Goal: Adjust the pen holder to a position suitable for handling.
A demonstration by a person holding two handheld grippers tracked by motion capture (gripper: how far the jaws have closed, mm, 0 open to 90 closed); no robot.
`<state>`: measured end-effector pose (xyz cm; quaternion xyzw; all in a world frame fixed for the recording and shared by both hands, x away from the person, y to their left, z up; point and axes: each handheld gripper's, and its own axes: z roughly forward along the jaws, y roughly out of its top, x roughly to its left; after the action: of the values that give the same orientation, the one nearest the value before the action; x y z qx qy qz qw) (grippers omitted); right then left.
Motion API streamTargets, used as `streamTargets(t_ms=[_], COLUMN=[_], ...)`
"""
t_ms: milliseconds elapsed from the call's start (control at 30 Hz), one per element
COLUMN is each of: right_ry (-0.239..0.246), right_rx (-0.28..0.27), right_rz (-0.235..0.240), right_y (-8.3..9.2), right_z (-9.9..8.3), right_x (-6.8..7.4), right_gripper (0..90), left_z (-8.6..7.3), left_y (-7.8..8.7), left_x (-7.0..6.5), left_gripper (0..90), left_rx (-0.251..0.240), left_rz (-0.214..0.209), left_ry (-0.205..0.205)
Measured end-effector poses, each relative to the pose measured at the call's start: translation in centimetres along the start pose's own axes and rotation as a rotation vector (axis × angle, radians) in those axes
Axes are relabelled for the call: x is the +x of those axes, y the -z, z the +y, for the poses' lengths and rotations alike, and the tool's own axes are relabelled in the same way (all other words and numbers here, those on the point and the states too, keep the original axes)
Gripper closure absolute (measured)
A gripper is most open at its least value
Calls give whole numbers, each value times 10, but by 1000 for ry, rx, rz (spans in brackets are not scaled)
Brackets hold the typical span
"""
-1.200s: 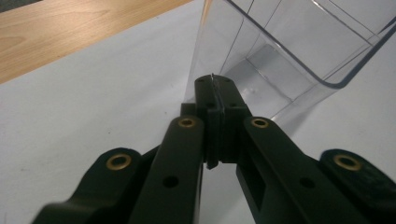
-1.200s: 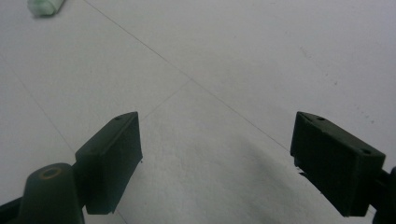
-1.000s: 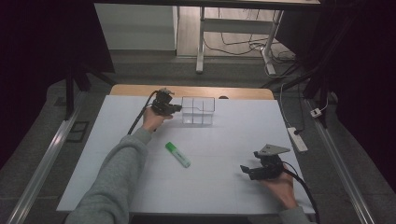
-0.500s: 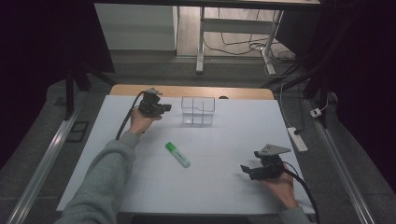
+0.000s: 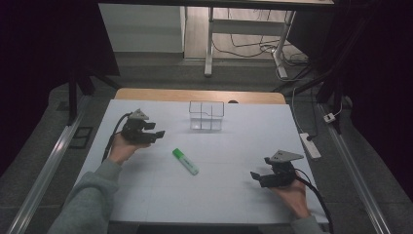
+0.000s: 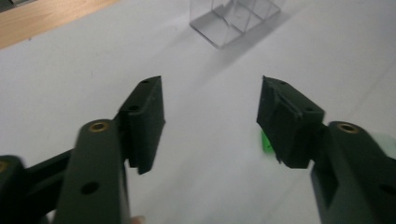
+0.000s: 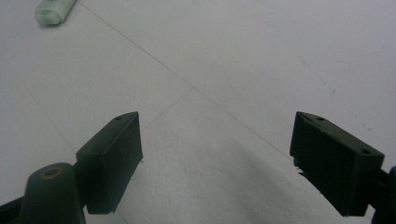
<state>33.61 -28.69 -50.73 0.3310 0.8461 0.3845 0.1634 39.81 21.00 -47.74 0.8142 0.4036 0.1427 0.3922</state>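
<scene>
Mostly white tabletop (image 5: 219,185), dim rm, green marker (image 5: 185,161) mid.

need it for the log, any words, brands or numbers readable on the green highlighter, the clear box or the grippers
None can be read.
Green highlighter: no print can be made out on it; too small in the high view, blurred in both gripper views.
Clear box: plain see-through walls, no label visible.
Left gripper and right gripper: plain black jaws, no visible markings.

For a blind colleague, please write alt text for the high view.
A green highlighter lies mid-table on the white table, between the open left gripper and open right gripper. A clear plastic organizer stands beyond it.
</scene>
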Motion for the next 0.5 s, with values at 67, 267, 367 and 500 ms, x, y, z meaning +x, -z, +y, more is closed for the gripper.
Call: streamTargets(t_ms=[67, 267, 367, 500], right_ry=[2, 11, 15, 21], right_rx=[-2, -9, -13, -11], right_rz=[1, -3, 0, 2], right_y=[0, 1, 0, -1], right_z=[0, 2, 3, 5], right_x=[0, 3, 4, 5], right_gripper=[163, 166, 167, 168], left_z=[-10, -42, -54, -67], left_y=[10, 38, 48, 56], left_x=[-4, -15, -22, -32], left_gripper=[387, 323, 310, 295], left_rx=[-4, -21, -22, -14], left_rz=[-2, 5, 8, 14], left_ry=[-4, 17, 7, -17])
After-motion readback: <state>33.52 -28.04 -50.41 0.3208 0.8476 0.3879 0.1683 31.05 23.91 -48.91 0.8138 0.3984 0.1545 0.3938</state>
